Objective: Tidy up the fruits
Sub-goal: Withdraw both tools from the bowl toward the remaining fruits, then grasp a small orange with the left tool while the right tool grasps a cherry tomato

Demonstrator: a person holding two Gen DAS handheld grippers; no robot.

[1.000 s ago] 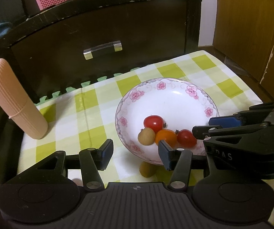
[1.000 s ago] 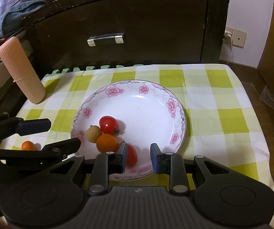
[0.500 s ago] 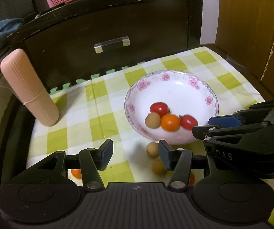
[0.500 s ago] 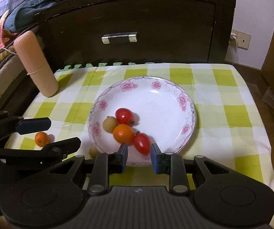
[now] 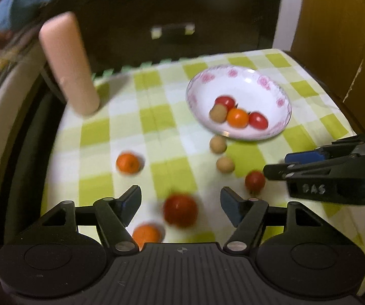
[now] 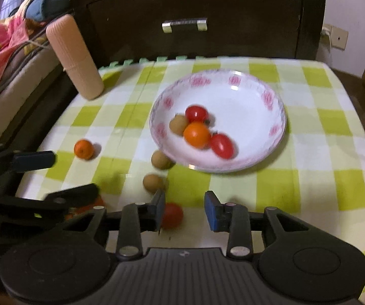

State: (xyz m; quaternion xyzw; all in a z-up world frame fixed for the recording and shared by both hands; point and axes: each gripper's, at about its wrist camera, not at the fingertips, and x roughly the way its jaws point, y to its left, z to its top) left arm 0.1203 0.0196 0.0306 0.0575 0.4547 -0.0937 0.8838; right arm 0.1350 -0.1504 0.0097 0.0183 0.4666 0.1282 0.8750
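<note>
A white flowered plate (image 5: 233,72) (image 6: 258,89) on the checked cloth holds two red tomatoes, an orange fruit (image 6: 196,134) and a brown longan (image 6: 178,124). Loose on the cloth lie two longans (image 5: 218,144) (image 5: 225,164), a small red tomato (image 5: 255,181), two oranges (image 5: 128,162) (image 5: 147,235) and a bigger red tomato (image 5: 180,211). My left gripper (image 5: 180,198) (image 6: 76,173) is opening, the bigger tomato between its jaws but untouched. My right gripper (image 6: 185,200) (image 5: 281,164) is opening too, empty, with a red tomato (image 6: 172,214) beside its left finger.
A ribbed pink cylinder (image 5: 68,63) (image 6: 74,58) leans at the cloth's far left corner. A dark wooden drawer front with a metal handle (image 6: 183,24) closes off the back. Bedding is piled at the left (image 6: 2,40). The cloth drops off at the right edge.
Both grippers have drawn back from the plate toward the near edge, bringing the loose fruit into view. The left jaws have spread much wider, the right jaws a little.
</note>
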